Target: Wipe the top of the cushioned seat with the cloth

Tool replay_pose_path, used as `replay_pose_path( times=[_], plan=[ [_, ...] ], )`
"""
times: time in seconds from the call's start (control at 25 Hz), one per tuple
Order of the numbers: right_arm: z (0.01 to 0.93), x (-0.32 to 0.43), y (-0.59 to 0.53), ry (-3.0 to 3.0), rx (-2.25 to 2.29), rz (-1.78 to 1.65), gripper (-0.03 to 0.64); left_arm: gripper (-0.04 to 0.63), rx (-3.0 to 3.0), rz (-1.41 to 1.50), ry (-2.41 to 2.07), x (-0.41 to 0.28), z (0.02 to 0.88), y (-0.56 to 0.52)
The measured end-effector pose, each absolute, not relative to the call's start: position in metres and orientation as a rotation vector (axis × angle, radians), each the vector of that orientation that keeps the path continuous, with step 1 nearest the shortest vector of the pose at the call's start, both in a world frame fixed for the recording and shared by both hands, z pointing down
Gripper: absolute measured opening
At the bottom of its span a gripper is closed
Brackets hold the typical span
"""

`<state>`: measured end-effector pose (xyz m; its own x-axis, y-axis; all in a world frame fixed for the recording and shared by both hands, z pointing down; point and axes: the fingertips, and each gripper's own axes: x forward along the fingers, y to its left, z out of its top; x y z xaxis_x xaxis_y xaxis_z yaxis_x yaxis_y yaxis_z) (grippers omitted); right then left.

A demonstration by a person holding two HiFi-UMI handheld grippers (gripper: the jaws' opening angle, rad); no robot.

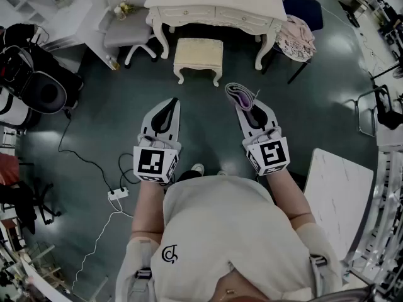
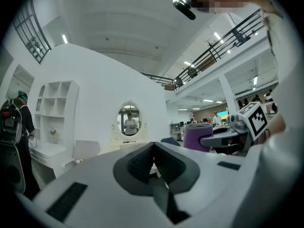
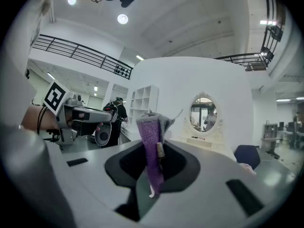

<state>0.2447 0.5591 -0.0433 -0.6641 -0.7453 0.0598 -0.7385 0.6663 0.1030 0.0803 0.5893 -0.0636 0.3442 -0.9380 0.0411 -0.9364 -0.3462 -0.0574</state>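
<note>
A cream cushioned seat (image 1: 198, 54) on carved white legs stands on the dark floor in front of a white dressing table (image 1: 217, 8). My right gripper (image 1: 242, 99) is shut on a folded purple and grey cloth (image 1: 239, 95), which sticks up between the jaws (image 3: 153, 141). The cloth hangs in the air, short of the seat and to its right. My left gripper (image 1: 169, 103) is shut with nothing in it, level with the right one and apart from the seat. The left gripper view shows the cloth (image 2: 197, 136) off to its right.
A grey chair (image 1: 128, 33) stands left of the dressing table, a dark blue chair (image 1: 304, 8) with pink fabric (image 1: 297, 38) on its right. A white power strip (image 1: 117, 194) and cables lie on the floor at left. A white marble-topped table (image 1: 337, 197) stands at right.
</note>
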Motion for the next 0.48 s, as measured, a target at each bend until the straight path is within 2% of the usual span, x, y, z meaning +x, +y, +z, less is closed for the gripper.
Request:
replay_pose_path(
  times=[0.48],
  plan=[
    [-0.045,0.231,0.553,-2.752,1.319,-0.097,0.067,0.012,-2.595,-0.074,1.743,0.066,-0.065,0.581]
  ],
)
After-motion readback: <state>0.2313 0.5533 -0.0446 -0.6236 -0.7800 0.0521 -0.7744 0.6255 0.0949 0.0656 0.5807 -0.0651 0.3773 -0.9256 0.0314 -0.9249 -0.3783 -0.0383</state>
